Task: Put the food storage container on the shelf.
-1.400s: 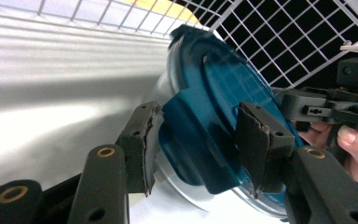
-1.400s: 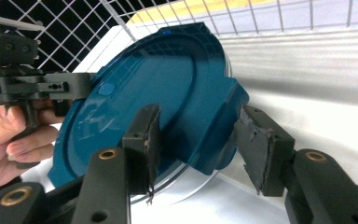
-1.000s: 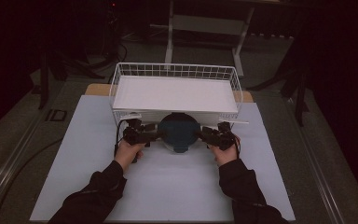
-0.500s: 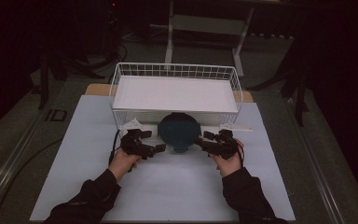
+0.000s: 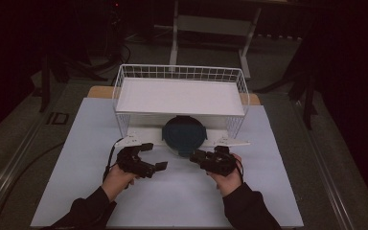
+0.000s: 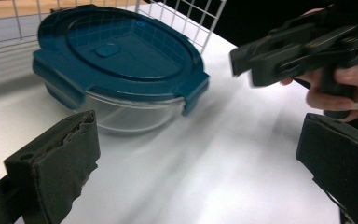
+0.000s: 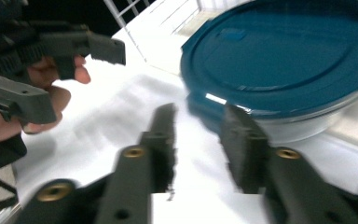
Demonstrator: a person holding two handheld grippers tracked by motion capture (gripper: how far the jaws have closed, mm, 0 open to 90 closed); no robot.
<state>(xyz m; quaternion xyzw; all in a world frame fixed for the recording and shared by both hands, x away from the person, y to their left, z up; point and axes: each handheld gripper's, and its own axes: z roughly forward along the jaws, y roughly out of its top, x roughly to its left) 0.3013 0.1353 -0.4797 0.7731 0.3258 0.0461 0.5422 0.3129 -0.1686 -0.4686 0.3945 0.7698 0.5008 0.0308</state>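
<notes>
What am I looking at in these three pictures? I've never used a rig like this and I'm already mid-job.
No robot arm here: a person holds a two-jaw hand tool in each hand. The high view looks down on the table from the person's side; the left gripper is at its left, the right gripper at its right. The other two pictures come from cameras riding on each tool, looking along its own black jaws.

On the white table stands a white wire rack, and under its front edge a clear round container with a dark teal lid.

Nothing is held. The left jaws stand wide open; the right jaws have just been closing, narrow but apart, with nothing between them. Both tools sit just short of the container.
</notes>
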